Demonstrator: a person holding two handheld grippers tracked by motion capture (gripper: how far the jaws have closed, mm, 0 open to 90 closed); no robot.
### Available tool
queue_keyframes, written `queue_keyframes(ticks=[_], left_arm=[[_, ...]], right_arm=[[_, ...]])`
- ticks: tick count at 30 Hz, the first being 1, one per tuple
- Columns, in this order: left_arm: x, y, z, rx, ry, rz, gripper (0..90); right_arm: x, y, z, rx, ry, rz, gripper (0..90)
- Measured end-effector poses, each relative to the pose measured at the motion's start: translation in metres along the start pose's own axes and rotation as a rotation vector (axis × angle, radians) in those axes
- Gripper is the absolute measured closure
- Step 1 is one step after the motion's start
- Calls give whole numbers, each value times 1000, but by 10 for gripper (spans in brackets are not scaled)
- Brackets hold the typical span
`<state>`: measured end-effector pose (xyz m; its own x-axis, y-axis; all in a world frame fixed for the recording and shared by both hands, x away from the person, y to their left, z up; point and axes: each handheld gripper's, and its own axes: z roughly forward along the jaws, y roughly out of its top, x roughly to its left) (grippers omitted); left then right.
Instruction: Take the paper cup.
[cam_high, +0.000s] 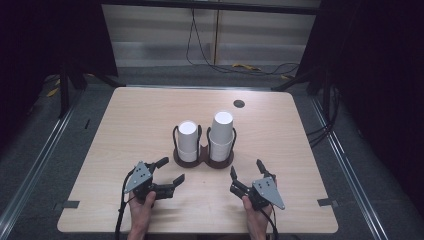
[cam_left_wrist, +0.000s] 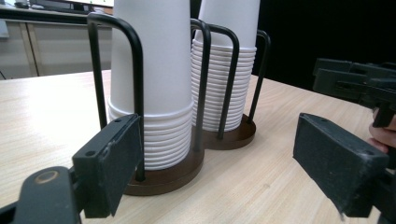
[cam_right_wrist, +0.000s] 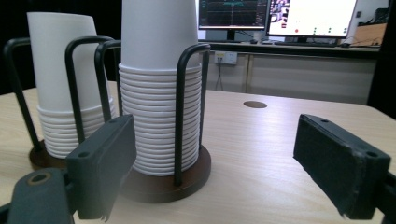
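Standing mid-tabletop, nearer its front edge: two stacks of white paper cups (cam_high: 205, 137) kept upright by a dark wire-hooped holder (cam_high: 203, 157) (steadying them), left gripper (cam_high: 169, 170) and right gripper (cam_high: 246, 171) flanking it, jaws wide apart, holding nothing.

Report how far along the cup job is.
Done: nothing visibly; both cup stacks, the shorter and the taller, sit in the brown holder. In hand: left gripper and right gripper are open, empty, short of it. Left: gripping any cup.
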<state>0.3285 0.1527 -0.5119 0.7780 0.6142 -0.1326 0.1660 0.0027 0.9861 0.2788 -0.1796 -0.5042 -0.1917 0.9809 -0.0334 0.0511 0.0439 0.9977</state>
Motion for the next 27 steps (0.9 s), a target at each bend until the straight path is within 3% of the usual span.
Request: queue_keyframes(ticks=[3, 6, 8, 9, 14, 16, 18, 23, 27], left_arm=[[2, 0, 0, 2, -7, -14, 154], [4, 1, 0, 3, -3, -36, 155], [5, 2, 1, 28, -1, -42, 157], [4, 6, 0, 52, 19, -26, 157], [6, 21, -3, 36, -9, -25, 159], [9, 28, -3, 61, -4, 9, 165], [13, 33, -4, 59, -34, -16, 167], [20, 42, -6, 37, -71, -14, 187], [25, 49, -5, 38, -67, 4, 187]], right_arm=[[-2, 0, 0, 4, 23, 15, 128], [-2, 0, -1, -2, 46, 0, 127], [-1, 0, -2, 6, 67, -5, 127], [-2, 0, -1, 8, 72, -2, 127], [-2, 0, -1, 6, 79, 3, 128], [-3, 1, -1, 13, 91, 4, 128], [-3, 0, -2, 10, 94, 13, 128], [-2, 1, -2, 17, 100, 2, 128], [-2, 1, -2, 18, 102, 1, 130]])
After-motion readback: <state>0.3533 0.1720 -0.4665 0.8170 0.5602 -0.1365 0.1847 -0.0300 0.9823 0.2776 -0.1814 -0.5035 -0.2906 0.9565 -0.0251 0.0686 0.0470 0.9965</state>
